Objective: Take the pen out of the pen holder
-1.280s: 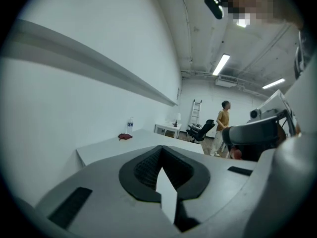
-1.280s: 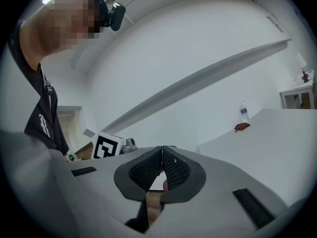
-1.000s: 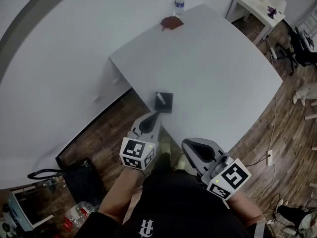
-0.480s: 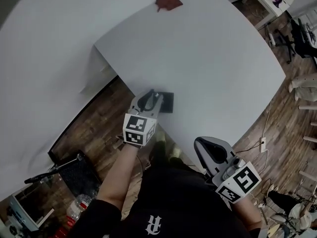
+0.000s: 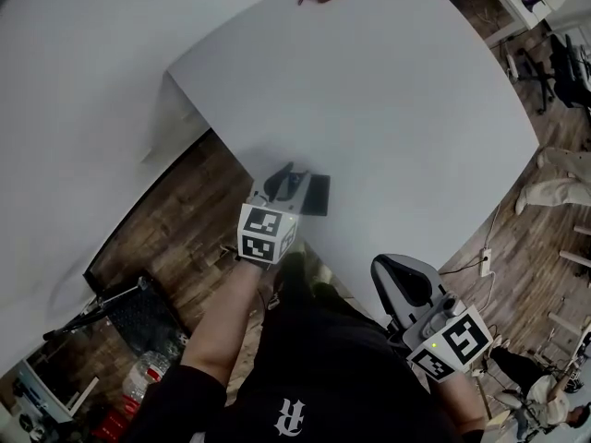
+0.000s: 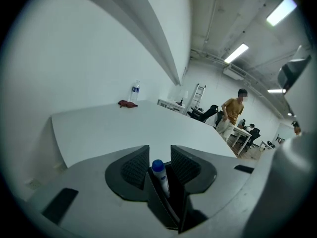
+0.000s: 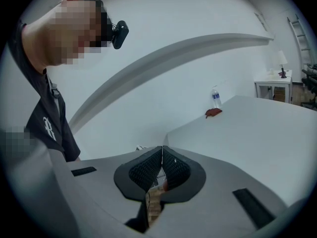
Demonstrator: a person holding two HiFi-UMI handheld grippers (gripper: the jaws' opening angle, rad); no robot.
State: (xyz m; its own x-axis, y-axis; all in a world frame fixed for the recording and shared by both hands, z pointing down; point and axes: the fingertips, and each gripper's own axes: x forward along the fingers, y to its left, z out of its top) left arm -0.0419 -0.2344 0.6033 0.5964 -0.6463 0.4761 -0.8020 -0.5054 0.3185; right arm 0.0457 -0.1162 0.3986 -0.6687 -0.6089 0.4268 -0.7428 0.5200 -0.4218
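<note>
The left tool (image 6: 159,151) is spreading its jaws, now wide, with the pen (image 6: 159,175) standing untouched between the pads, blue cap up, in the black holder (image 6: 166,209) just below them. A second ago this tool was pinched shut and short of the holder. It has since dropped onto it, so the grasp looks imminent, though nothing is lifted yet. Beyond lies bare tabletop (image 5: 388,109). The right tool (image 7: 161,155) is closed on nothing, off the tabletop's edge.

Left tongs (image 5: 288,178) opening with pen (image 6: 159,175) between jaws; right tongs (image 5: 404,270) closed.
</note>
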